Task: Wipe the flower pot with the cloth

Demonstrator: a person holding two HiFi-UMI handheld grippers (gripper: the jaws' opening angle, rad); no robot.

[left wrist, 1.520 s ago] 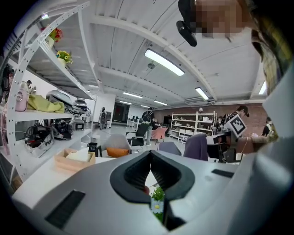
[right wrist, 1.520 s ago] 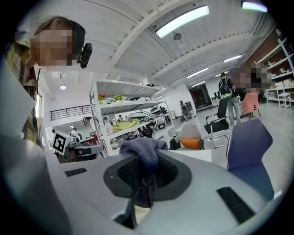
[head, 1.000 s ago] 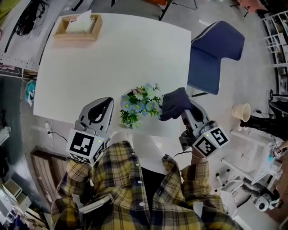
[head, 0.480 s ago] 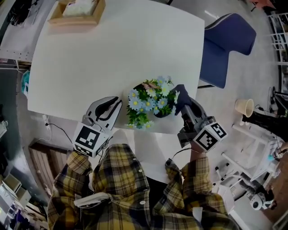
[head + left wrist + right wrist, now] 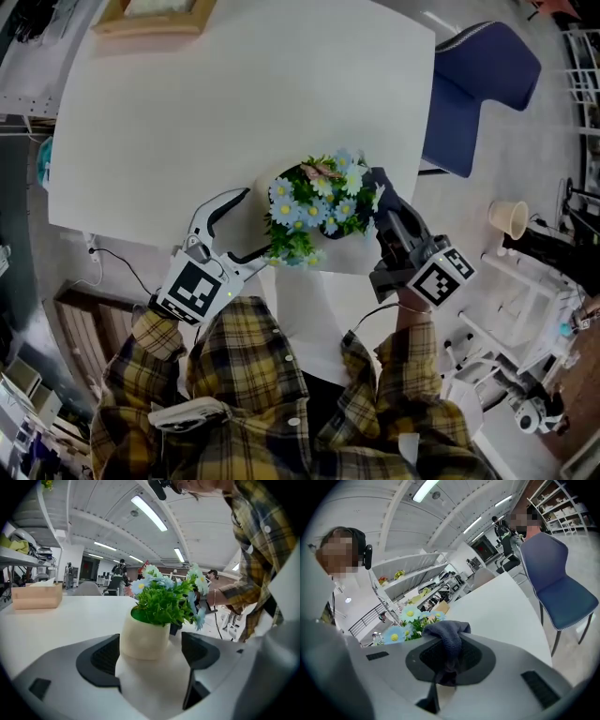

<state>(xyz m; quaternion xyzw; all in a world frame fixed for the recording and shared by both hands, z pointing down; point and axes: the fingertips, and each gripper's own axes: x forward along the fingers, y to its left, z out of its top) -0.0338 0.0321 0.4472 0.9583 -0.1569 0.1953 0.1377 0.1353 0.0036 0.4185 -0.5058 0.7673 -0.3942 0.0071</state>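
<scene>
A cream flower pot [image 5: 144, 639] with green leaves and blue flowers [image 5: 319, 199] stands near the front edge of the white table [image 5: 234, 94]. My left gripper [image 5: 261, 221] sits at the pot's left side, and its jaws are opening. In the left gripper view the pot stands just ahead of the two spread dark pads [image 5: 101, 657], and neither presses on it. My right gripper [image 5: 382, 195] is at the flowers' right side, shut on a dark blue cloth [image 5: 447, 641] that bunches up over the jaws. The pot's body is hidden under the flowers in the head view.
A wooden tissue box [image 5: 155, 14] rests at the table's far left corner. A blue chair [image 5: 478, 89] stands past the table's right side, and a paper cup [image 5: 507, 217] is further right. The table edge runs just below the pot.
Both grippers have come down toward the table. The left jaws went from shut to spread wide beside the pot. The cloth in the right gripper now sits close against the flowers.
</scene>
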